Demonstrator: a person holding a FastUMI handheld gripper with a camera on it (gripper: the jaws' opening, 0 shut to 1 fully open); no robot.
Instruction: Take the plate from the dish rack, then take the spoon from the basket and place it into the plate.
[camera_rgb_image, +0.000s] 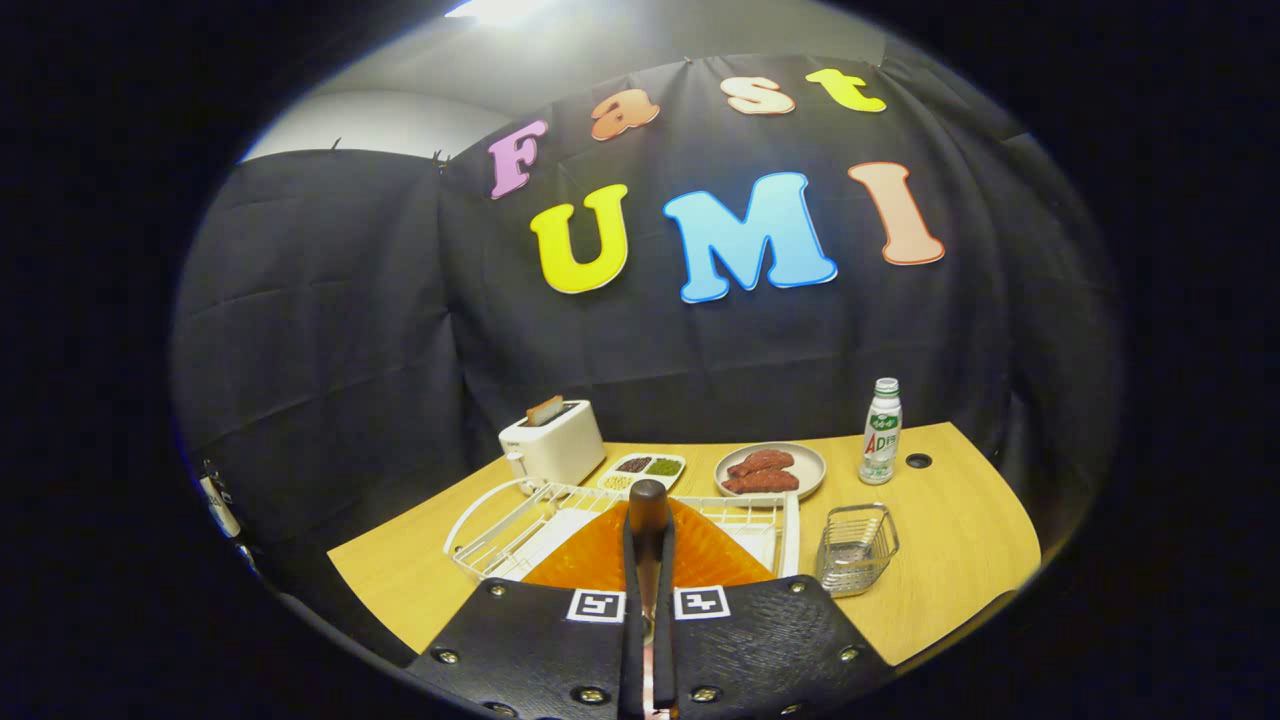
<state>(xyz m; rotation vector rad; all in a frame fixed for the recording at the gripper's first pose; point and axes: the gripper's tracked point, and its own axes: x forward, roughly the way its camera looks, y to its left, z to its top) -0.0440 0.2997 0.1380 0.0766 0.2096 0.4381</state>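
Spoon handle clamped upright in closed claw, above orange plate beside dish rack rim.

Booth bg: black creased cloth wall on back + left side, light wood tabletop w/ small round dark grommet hole nr far right corner, pale ceiling above, bright overhead lamp.
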